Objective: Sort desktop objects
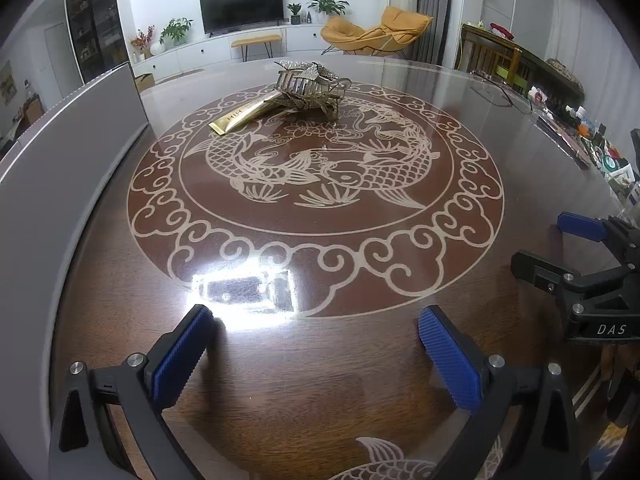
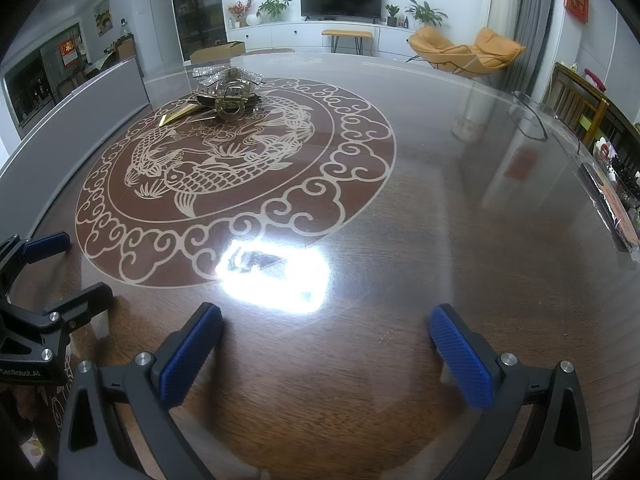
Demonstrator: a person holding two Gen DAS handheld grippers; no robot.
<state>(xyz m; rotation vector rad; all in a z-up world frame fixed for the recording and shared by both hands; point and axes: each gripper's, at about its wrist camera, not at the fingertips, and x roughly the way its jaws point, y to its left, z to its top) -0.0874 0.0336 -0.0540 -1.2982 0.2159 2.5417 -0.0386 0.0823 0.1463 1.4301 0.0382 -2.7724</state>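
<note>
Desktop objects (image 1: 308, 90) lie in one heap at the far edge of the fish medallion (image 1: 316, 168) on the surface (image 1: 320, 360), so sorting seems not yet begun. I count one gold tube (image 1: 240, 114), one clear hair claw (image 2: 231, 100), one glittery piece (image 2: 212, 73); more may hide. Left gripper (image 1: 316, 352) and right gripper (image 2: 326, 352) hover well before the medallion, jaws wide, empty.
</note>
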